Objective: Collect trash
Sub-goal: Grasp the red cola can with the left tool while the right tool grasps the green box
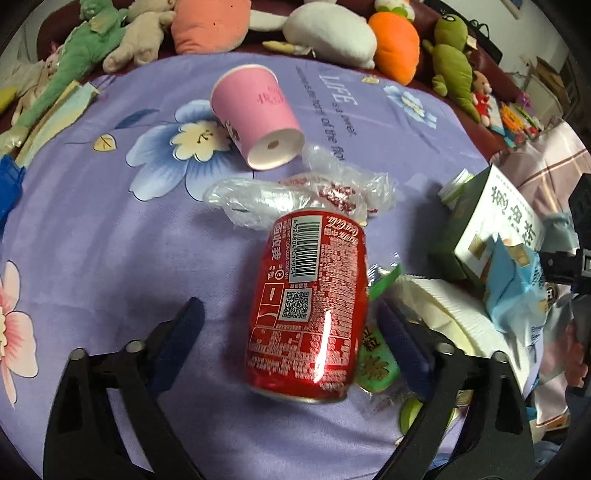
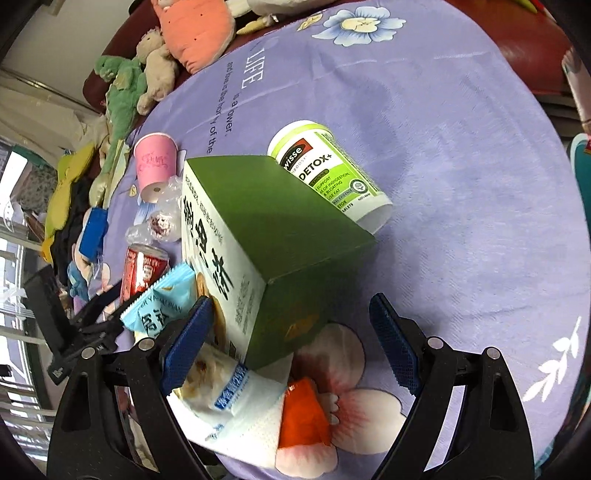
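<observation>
A red Coca-Cola can (image 1: pixel 308 302) lies on its side on the purple flowered cloth (image 1: pixel 92 229), between the open fingers of my left gripper (image 1: pixel 291 332), untouched. Beyond it lie a crumpled clear plastic bag (image 1: pixel 295 195) and a tipped pink paper cup (image 1: pixel 258 118). My right gripper (image 2: pixel 291 339) is open around the near corner of a green and white box (image 2: pixel 273 251). A white and green Swisse bottle (image 2: pixel 332 173) lies behind the box. A blue snack wrapper (image 2: pixel 162 306) and a white packet (image 2: pixel 236 410) lie by its left finger. The can also shows there (image 2: pixel 142 269).
Plush toys (image 1: pixel 332 33) line the far edge of the cloth. A green wrapper (image 1: pixel 376 365), white paper (image 1: pixel 443 310) and a blue wrapper (image 1: pixel 517 280) lie right of the can. A blue object (image 2: pixel 92 236) lies at the left edge.
</observation>
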Demonstrator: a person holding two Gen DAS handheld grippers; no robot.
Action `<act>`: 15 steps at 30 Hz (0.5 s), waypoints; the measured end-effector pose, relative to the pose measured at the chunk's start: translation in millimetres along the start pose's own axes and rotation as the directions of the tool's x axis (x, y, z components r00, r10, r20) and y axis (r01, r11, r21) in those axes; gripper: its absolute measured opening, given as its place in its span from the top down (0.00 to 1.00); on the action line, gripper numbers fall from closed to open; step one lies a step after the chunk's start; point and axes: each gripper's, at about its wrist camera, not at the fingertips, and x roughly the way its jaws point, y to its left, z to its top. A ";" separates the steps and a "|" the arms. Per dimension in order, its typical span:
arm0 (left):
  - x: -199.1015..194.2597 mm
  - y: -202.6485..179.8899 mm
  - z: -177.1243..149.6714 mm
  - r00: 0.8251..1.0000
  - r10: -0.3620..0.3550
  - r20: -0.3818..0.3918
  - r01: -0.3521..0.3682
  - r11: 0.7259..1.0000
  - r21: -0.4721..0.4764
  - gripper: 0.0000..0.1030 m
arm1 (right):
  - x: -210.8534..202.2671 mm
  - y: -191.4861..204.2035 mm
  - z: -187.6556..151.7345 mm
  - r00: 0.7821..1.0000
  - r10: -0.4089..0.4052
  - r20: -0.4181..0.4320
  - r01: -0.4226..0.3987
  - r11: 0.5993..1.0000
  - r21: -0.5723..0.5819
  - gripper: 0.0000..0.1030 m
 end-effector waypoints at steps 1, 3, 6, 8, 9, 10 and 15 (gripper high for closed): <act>3.6 0.6 -1.0 1.000 -0.019 -0.013 0.019 1.000 -0.001 0.34 | 1.1 -0.2 1.1 1.000 0.008 0.002 -0.008 1.000 0.007 0.20; 7.2 2.4 -1.9 0.999 -0.025 -0.020 0.025 1.000 -0.008 0.40 | 3.3 -0.3 2.3 1.000 0.022 0.013 -0.023 1.000 0.014 0.20; 5.0 4.7 -3.5 1.000 -0.029 0.000 0.029 0.999 -0.023 0.40 | 3.5 1.2 3.4 0.999 0.029 0.040 -0.030 0.999 0.014 0.20; 4.6 6.8 -4.4 0.999 -0.032 0.003 0.032 0.999 -0.040 0.40 | 0.3 7.4 1.6 0.997 0.021 0.070 -0.020 1.000 -0.013 0.25; 4.4 7.6 -4.1 0.999 -0.032 0.005 0.032 0.998 -0.048 0.40 | -1.3 10.1 0.7 0.997 0.022 0.077 -0.020 1.000 -0.022 0.29; 3.3 8.6 -4.0 1.000 -0.028 0.010 0.029 0.998 -0.058 0.40 | -2.5 13.5 0.4 0.996 0.015 0.085 -0.013 0.999 -0.031 0.30; -9.8 8.2 -3.1 0.999 -0.017 0.043 0.020 0.997 -0.080 0.40 | -15.3 29.6 -1.1 0.993 -0.001 0.114 0.011 0.996 -0.091 0.35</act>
